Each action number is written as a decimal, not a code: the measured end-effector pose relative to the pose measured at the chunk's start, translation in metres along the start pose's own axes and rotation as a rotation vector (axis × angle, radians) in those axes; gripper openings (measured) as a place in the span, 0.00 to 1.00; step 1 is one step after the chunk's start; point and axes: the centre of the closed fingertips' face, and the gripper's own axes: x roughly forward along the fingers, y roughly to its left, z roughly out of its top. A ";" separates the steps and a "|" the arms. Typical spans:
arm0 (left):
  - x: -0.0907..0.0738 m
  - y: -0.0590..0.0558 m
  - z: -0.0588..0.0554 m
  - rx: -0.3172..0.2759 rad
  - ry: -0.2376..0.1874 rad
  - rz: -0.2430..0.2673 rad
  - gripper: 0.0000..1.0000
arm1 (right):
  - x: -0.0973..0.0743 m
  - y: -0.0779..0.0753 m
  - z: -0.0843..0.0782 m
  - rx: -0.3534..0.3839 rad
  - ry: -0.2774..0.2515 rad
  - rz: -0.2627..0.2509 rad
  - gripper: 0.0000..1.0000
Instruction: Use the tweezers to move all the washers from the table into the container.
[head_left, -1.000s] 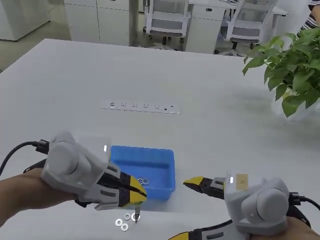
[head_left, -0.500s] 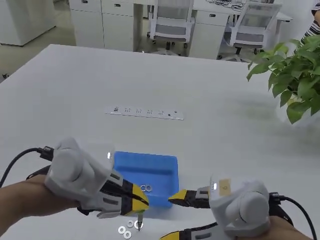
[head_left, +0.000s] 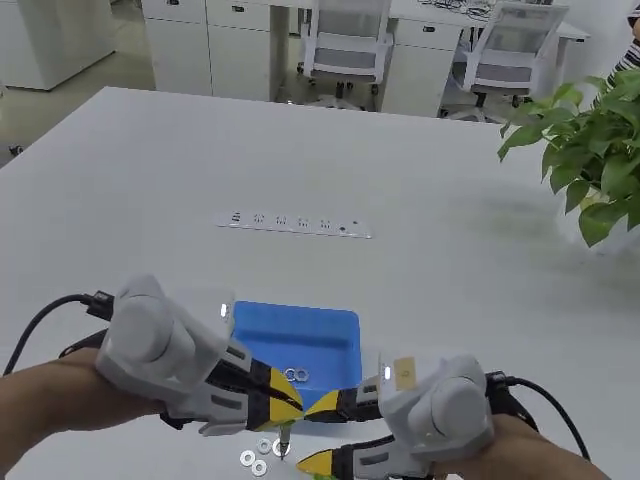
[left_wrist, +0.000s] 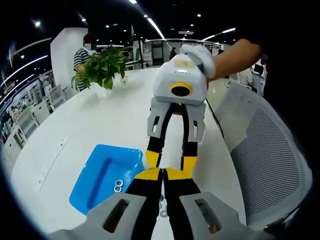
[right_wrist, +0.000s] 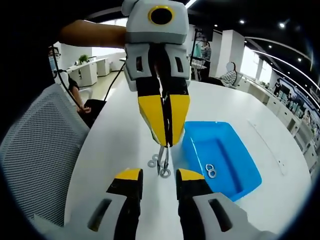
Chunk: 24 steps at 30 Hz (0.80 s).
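The desk (head_left: 200, 160) carried a blue container (head_left: 300, 335). The left gripper (right_wrist: 167, 142) pinched the tweezers (right_wrist: 163, 159) in its jaws above washers (right_wrist: 152, 163) just beside it. The right gripper (left_wrist: 171, 162) had its jaws spread. Light, hard and slick, the washers likely needed nipping across one rim.

- An open-plan office: 2 swivel chairs (head_left: 345, 45) stand at white desks (head_left: 415, 70) beyond the big white table (head_left: 150, 170).
- A socket strip (head_left: 295, 224) is set into the table, with a potted plant (head_left: 590, 150) at its edge.
- Long strip lights (left_wrist: 155, 27) run along the ceiling.

Blue container (head_left: 300, 335), silver washers (head_left: 254, 463), silver tweezers (right_wrist: 163, 159), pale grey table (head_left: 300, 150)
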 end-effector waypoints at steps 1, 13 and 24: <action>0.000 0.000 0.000 0.001 0.001 -0.001 0.05 | 0.001 0.000 0.000 -0.002 0.002 0.004 0.27; 0.000 0.000 -0.002 0.003 0.003 -0.007 0.05 | 0.015 -0.002 0.001 -0.043 0.006 0.034 0.17; 0.001 0.000 -0.001 0.002 0.004 -0.009 0.05 | 0.020 -0.003 0.003 -0.044 -0.004 0.059 0.11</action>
